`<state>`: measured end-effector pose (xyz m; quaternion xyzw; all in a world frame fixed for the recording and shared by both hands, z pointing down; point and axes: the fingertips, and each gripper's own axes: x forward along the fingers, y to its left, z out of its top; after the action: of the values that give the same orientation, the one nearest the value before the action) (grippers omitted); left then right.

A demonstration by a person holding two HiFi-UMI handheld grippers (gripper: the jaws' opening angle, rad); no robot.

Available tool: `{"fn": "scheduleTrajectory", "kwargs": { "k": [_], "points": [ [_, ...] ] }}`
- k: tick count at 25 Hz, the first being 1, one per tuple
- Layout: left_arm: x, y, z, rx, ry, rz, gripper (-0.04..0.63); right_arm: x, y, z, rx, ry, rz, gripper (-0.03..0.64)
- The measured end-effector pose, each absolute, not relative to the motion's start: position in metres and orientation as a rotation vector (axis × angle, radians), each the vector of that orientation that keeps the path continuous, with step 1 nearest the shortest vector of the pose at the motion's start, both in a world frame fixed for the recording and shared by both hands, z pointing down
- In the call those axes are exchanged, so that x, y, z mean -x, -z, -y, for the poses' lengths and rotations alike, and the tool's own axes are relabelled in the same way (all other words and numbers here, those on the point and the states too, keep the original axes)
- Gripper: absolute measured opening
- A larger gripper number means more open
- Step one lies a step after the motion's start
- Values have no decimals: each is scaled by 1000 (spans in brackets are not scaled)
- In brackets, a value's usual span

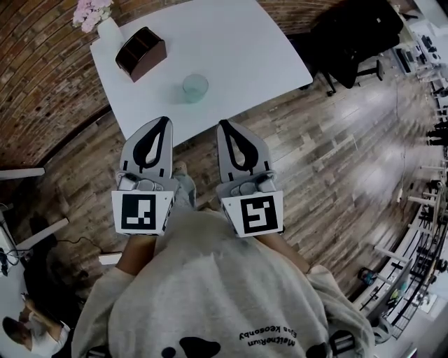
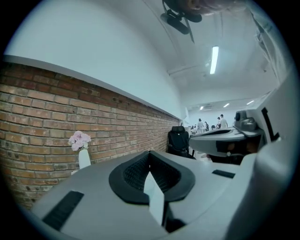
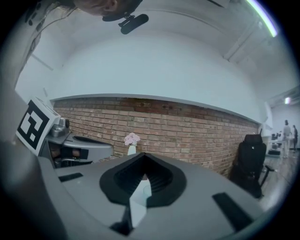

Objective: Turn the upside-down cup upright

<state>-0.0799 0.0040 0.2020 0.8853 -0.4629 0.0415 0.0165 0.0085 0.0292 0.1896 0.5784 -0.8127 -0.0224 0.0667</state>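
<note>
A pale green translucent cup (image 1: pixel 195 88) stands on the white table (image 1: pixel 231 42), near its front edge. From above I cannot tell which end is up. My left gripper (image 1: pixel 164 121) and right gripper (image 1: pixel 223 124) are held side by side, level, over the wooden floor just short of the table edge. The cup lies ahead, between their lines. Both are shut with nothing in them. In the left gripper view the jaws (image 2: pixel 150 153) meet at a closed tip, and the right gripper view shows the same (image 3: pixel 143 155).
A brown box (image 1: pixel 141 53) and a white vase of pink flowers (image 1: pixel 98 21) stand at the table's far left corner. The vase also shows against the brick wall (image 2: pixel 83 157) (image 3: pixel 131 148). A black office chair (image 1: pixel 357 38) is to the table's right.
</note>
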Motion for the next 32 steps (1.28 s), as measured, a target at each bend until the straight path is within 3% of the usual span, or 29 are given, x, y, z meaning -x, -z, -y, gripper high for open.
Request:
{"fn": "scheduleTrajectory", "kwargs": {
  "k": [12, 20, 32],
  "points": [
    [70, -229, 62, -2815, -240, 1230, 10, -6, -224, 45, -1780, -34, 2395, 23],
    [64, -271, 76, -2802, -364, 1196, 11, -8, -274, 67, -1636, -103, 2417, 162],
    [60, -311, 93, -2743, -469, 1229, 10, -8, -350, 110, -1458, -164, 2407, 282]
  ]
}}
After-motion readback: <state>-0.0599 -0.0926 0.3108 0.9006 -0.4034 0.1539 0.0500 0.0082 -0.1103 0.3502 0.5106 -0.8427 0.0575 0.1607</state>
